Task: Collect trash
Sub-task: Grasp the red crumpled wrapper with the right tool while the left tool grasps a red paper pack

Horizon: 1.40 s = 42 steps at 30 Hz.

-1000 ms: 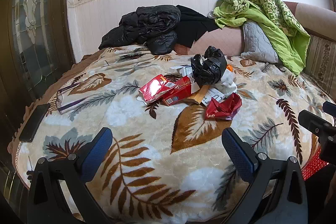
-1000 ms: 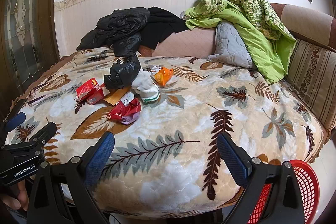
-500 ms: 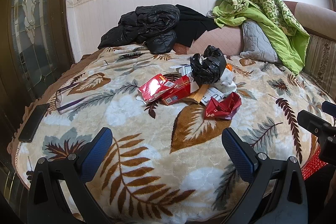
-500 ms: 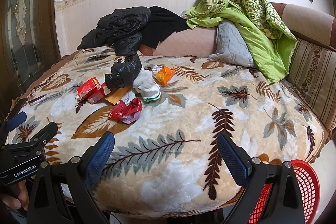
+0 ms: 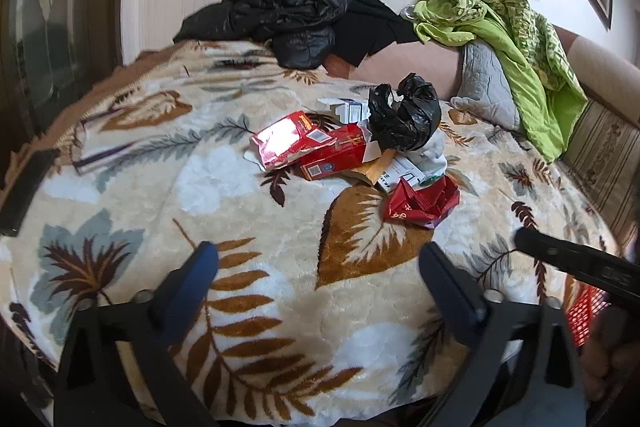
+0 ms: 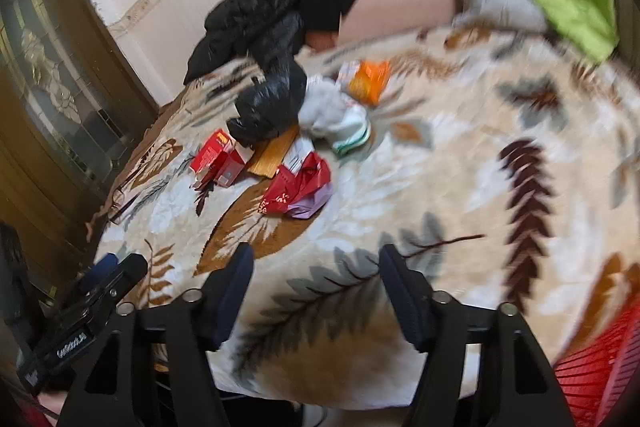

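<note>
Nothing collected yet as far as I can see: the trash pile [image 5: 360, 151] lies untouched at twelve o'clock on the bed [image 5: 248, 291], the red basket [image 6: 596, 367] waits at four o'clock, my left claw [image 5: 318, 267] and right claw [image 6: 316, 267] both closing on nothing

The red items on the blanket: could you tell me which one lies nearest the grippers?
The crumpled red wrapper, lying apart in front of the two red cartons.
</note>
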Available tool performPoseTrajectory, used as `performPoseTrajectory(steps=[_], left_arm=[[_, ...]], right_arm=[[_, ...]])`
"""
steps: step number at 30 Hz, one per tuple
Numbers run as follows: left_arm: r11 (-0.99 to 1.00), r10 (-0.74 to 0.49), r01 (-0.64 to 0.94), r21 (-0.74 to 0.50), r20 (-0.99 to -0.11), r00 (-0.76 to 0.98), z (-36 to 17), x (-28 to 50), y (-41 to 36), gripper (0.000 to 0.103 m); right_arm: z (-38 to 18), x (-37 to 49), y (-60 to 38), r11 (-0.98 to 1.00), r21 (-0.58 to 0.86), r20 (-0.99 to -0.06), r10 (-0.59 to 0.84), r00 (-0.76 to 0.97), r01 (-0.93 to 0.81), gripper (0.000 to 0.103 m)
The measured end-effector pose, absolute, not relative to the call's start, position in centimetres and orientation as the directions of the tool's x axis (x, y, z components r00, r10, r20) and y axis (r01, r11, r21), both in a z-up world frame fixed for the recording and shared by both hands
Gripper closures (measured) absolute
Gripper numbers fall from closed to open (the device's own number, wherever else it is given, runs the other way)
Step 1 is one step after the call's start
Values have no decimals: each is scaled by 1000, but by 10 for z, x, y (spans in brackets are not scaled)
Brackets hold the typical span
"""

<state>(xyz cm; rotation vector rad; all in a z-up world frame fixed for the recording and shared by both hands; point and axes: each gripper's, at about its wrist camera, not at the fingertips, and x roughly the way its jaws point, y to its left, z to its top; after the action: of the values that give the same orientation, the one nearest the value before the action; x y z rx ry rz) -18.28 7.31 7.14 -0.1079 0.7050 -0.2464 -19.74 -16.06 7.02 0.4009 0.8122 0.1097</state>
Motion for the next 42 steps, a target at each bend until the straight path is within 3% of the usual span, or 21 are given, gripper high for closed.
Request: performPoseTrajectory(steps=[2, 8, 11, 14, 15, 18, 21, 27, 31, 32, 39, 40, 41, 42], left_arm=[[961, -275, 181, -210, -647, 711, 69, -173, 77, 21], [953, -293, 163, -254, -652, 699, 75, -134, 92, 29], [955, -292, 183, -232, -639, 712, 86, -105, 97, 29], [950, -312, 222, -219, -642, 700, 90, -69, 100, 29], [948, -318, 227, -223, -650, 691, 88, -56, 101, 29], [939, -345, 234, -253, -669, 658, 78, -16, 105, 33], [919, -392, 233, -317, -688, 611, 63, 16, 108, 41], [829, -558, 287, -480, -664, 498, 46, 45, 100, 48], [810, -586, 326, -487, -681, 439, 41, 34, 89, 72], [809, -587, 336, -482, -689, 426, 40, 30, 87, 74], [799, -573, 457, -392, -728, 376, 42, -22, 78, 74], [806, -560, 456, -378, -735, 381, 43, -26, 80, 64], [823, -538, 439, -361, -743, 397, 46, -31, 84, 47], [835, -526, 421, -355, -740, 420, 49, -35, 87, 44]], right_arm=[[66, -181, -162, 905, 418, -693, 266, 670, 74, 40], [64, -125, -158, 896, 438, -695, 282, 662, 78, 41], [55, -106, -152, 922, 380, -726, 244, 643, 79, 58], [41, -98, -152, 911, 405, -753, 281, 595, 82, 69], [38, -97, -152, 907, 415, -757, 298, 581, 76, 77], [38, -99, -154, 898, 435, -746, 316, 586, 68, 85], [45, -106, -164, 894, 442, -729, 315, 608, 68, 87], [43, -109, -186, 867, 485, -715, 320, 622, 111, 87], [46, -109, -188, 862, 494, -706, 323, 630, 112, 87], [47, -110, -186, 862, 495, -704, 324, 632, 110, 87], [50, -115, -185, 860, 501, -694, 329, 641, 101, 87], [50, -115, -186, 859, 501, -693, 326, 642, 104, 87], [50, -116, -187, 859, 502, -692, 324, 645, 107, 87], [50, -116, -189, 856, 505, -691, 324, 647, 110, 87]])
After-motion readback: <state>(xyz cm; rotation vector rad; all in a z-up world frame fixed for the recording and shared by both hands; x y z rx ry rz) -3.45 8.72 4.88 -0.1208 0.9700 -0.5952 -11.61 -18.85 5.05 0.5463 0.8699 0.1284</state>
